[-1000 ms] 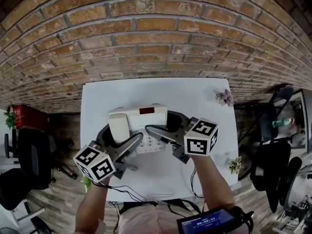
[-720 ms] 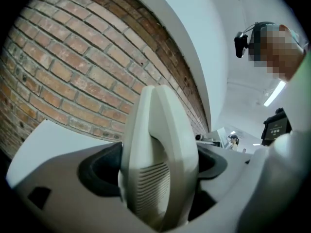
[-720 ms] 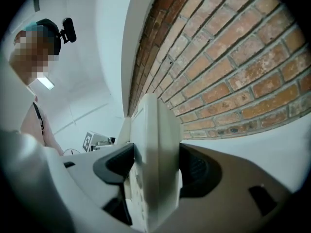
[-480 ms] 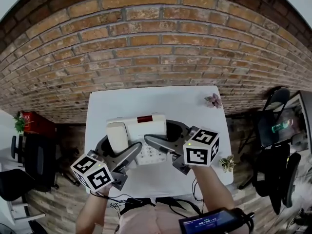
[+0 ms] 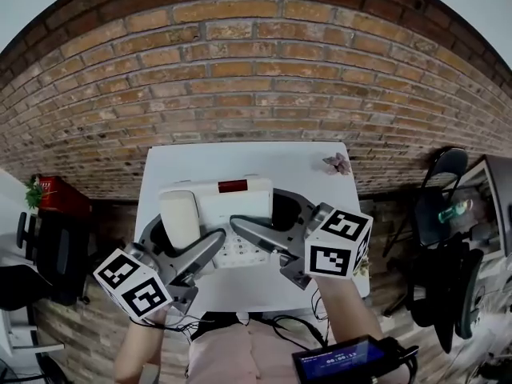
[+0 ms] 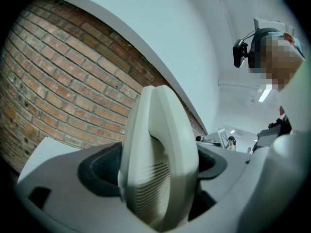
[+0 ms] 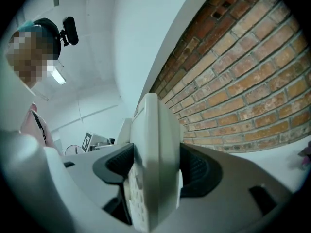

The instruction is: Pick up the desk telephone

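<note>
Risen off the white rectangular table [image 5: 240, 162], the boxy white plastic desk telephone [image 5: 228, 202] now hangs above its near edge, with the left gripper [image 5: 188, 232] clamped wide-jawed across the handset end and the right gripper [image 5: 260, 210] likewise across the keypad end.
</note>
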Motion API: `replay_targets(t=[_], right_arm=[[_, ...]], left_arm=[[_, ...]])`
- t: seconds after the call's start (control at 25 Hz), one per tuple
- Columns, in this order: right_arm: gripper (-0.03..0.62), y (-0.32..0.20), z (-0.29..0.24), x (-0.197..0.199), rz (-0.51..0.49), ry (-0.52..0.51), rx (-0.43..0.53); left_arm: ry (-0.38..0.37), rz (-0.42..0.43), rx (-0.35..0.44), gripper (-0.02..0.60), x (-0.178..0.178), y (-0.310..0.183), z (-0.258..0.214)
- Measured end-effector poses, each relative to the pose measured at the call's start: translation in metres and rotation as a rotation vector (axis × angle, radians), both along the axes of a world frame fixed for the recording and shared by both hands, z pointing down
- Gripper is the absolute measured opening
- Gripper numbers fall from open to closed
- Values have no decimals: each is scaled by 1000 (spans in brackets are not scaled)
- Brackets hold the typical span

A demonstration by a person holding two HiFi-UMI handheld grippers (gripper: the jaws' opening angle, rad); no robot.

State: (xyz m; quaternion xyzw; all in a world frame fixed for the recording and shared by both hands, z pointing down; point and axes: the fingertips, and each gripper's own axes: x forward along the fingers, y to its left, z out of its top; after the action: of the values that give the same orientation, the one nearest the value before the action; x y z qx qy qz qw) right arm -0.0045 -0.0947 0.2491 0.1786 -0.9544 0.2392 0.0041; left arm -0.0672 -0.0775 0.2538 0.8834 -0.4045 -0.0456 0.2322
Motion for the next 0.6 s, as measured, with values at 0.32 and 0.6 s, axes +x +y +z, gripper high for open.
replay_targets(t=[0.32, 0.6], right_arm=[[288, 17, -34, 8, 8, -9, 55], [288, 22, -41, 11, 20, -16, 67]], left_arm=[[5, 3, 34, 434, 8, 16, -32], [4, 9, 44, 434, 10, 20, -38]])
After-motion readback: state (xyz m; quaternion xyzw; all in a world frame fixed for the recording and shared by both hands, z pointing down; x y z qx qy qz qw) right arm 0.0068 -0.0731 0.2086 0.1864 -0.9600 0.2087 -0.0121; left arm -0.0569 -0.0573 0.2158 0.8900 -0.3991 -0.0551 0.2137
